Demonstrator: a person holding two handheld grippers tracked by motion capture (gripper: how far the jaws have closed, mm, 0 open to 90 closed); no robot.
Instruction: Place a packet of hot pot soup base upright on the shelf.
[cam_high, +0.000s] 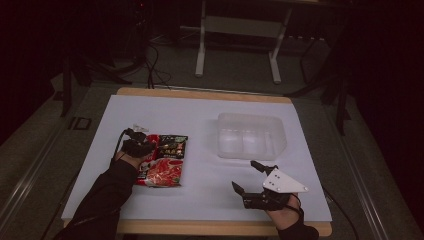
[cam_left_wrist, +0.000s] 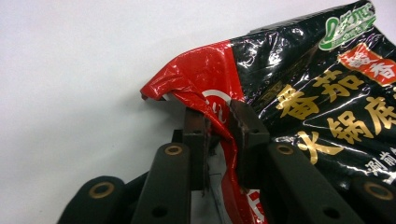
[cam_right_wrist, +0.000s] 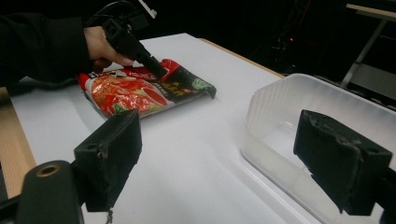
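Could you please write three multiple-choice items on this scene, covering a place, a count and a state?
1. Where does the packet lie relative to the tub?
A. inside it
B. on the sheet, toward the left tool's side
C. on the floor

2. How many tubs stand on the table?
A. one
B. two
C. three

3. How is the right tool set?
A. shut on the packet
B. shut on the tub
C. open, holding nothing

Answers:
1 B, the packet lies flat apart from the tub.
2 A, a single clear tub is there.
3 C, its jaws stand wide apart, while the left tool pinches the packet's edge.
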